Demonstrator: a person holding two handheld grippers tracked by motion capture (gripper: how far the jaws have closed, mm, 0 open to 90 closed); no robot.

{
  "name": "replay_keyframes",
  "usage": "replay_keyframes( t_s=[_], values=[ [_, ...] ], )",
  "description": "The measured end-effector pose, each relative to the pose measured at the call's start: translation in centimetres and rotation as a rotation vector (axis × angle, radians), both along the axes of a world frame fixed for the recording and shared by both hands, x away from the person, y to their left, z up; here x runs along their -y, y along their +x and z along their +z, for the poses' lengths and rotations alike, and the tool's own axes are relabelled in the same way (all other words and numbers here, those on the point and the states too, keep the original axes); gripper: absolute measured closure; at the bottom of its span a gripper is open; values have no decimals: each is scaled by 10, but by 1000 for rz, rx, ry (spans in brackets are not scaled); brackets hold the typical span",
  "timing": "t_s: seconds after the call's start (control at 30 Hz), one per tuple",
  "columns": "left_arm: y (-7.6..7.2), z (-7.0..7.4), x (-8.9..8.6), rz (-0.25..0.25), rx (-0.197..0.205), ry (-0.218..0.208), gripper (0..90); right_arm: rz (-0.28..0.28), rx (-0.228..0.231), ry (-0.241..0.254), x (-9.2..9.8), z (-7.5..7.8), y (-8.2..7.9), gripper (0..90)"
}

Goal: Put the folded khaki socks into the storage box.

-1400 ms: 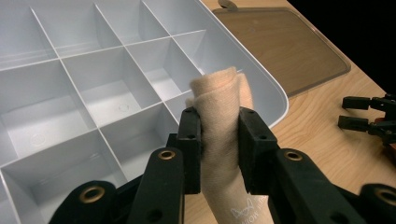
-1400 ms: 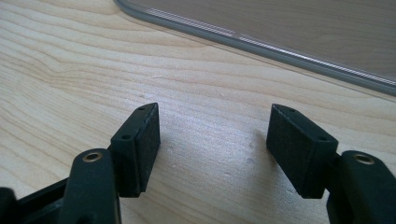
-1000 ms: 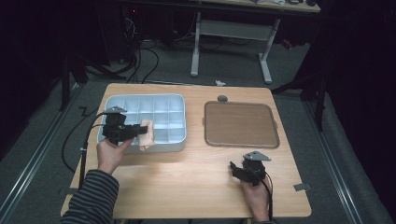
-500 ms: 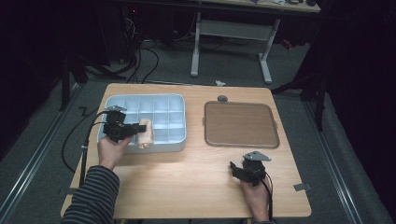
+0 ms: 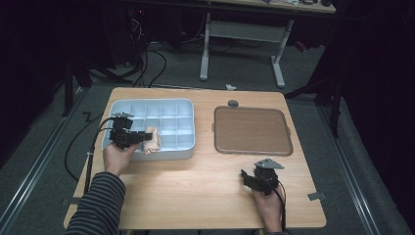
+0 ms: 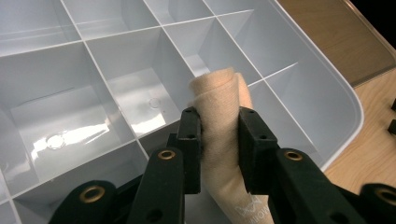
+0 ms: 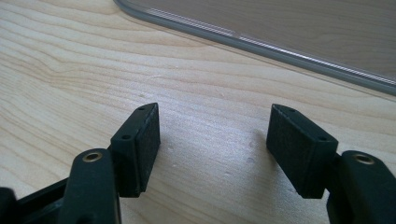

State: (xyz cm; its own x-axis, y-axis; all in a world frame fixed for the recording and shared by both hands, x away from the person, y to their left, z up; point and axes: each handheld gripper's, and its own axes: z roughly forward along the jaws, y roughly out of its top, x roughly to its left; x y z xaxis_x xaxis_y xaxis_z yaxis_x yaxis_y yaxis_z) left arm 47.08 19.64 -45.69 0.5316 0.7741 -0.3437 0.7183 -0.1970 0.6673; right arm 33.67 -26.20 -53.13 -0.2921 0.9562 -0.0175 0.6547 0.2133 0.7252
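the left hand-held gripper (image 6: 219,128) is clamped on a rolled beige cloth (image 6: 223,140), which sticks out ahead of its jaws over the near-row compartments of the pale blue divided tray (image 5: 188,152). the right hand-held gripper (image 7: 212,144) rests over the bare counter (image 5: 195,186), jaws apart with nothing between them, and the brown tray (image 5: 252,129) lies just ahead of it. the risk as i judge it: the roll is soft and may unroll or straddle a divider on release, so it would sit on the wall rather than inside one cell. compared with a second ago, the left hand-held gripper has sunk slightly toward the tray; the right one has stayed put.
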Motion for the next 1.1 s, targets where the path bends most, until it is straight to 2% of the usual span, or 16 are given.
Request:
replay_keyframes(
  t_s=[0.27, 0.4, 0.57, 0.9, 1.1],
  values=[
    [3, -8, 3, -9, -16, 29, 729, -1, -1, 1, 0, 0, 0, 352],
    [3, -10, 2, -10, -19, 31, 729, -1, -1, 1, 0, 0, 0, 352],
    [4, -13, 3, -16, -25, 65, 729, -1, 0, 1, 0, 0, 0, 352],
    [4, -15, 5, -23, -23, 90, 729, 1, 1, -1, 0, 0, 0, 352],
    [4, -18, 7, -32, -27, 121, 729, 0, 0, 0, 0, 0, 0, 352]
  ],
)
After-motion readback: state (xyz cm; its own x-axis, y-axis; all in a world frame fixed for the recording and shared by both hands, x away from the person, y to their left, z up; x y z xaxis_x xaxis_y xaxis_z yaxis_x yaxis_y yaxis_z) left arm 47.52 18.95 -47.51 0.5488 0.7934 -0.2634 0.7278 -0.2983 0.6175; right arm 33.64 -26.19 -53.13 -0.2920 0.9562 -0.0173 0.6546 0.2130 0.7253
